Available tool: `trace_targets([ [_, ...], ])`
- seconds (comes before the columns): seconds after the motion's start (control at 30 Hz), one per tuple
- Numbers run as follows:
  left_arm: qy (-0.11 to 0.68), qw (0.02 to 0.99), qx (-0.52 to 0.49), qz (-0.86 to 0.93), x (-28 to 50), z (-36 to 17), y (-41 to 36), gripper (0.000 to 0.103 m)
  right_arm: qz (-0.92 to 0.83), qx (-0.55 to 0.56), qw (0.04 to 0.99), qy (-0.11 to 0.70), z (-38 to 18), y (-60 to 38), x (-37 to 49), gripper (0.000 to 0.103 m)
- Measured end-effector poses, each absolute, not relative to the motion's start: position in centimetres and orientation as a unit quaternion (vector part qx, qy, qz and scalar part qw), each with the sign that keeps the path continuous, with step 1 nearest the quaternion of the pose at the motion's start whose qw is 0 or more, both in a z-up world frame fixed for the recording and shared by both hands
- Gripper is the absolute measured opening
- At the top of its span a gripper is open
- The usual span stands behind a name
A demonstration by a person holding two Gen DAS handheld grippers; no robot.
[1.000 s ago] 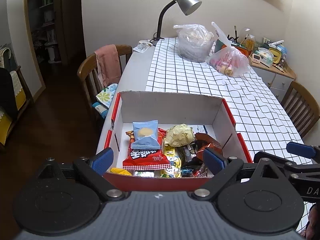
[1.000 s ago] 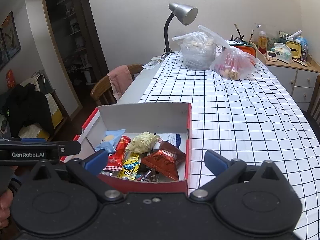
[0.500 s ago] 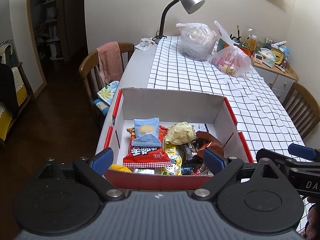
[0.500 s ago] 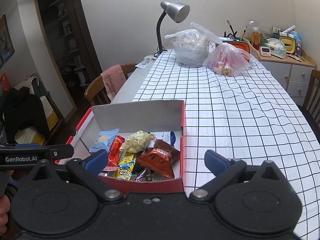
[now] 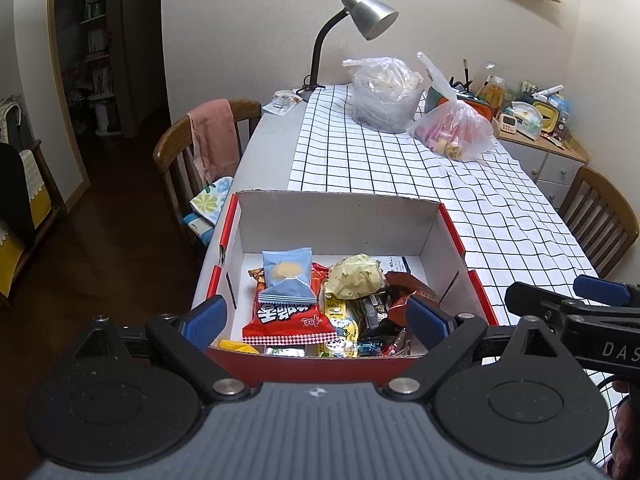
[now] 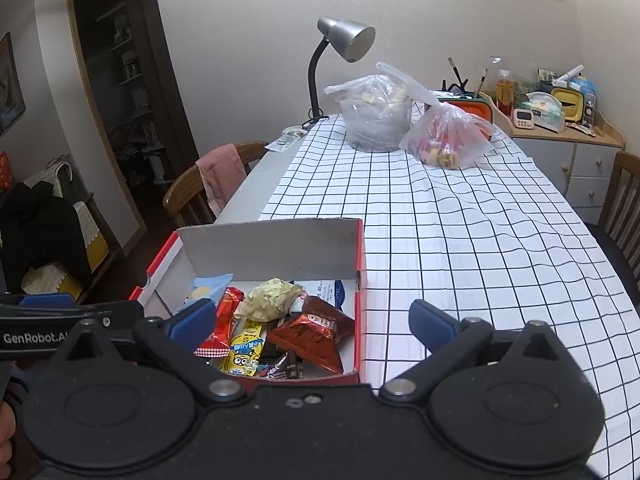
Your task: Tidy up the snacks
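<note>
Both tongs stand apart, empty: left gripper (image 5: 316, 316), right gripper (image 6: 312, 320). Lower yours over the top blue packet (image 5: 287, 276) in the red box (image 5: 452, 224), then clamp its flat middle

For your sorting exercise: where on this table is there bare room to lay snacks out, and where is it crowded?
Free: the checked tablecloth between the red box and the two plastic bags, and the bare grey strip left of the cloth. Crowded: the box's near half, heaped with packets, and the far end around the lamp and bags.
</note>
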State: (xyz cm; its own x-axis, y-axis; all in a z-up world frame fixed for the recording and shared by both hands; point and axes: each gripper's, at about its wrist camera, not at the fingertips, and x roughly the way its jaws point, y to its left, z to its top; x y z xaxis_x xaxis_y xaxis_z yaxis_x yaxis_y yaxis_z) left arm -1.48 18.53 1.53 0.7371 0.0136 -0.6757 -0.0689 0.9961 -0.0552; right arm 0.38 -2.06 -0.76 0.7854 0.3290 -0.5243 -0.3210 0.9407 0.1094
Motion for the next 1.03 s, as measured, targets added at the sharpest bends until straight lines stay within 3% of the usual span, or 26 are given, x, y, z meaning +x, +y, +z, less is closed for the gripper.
trace_targets([
  [1.03,0.372,0.927,-0.036,0.019,-1.89,0.84,18.49,0.097,0.179,-0.003,0.937,0.3,-1.44,-1.65,0.47,0.103],
])
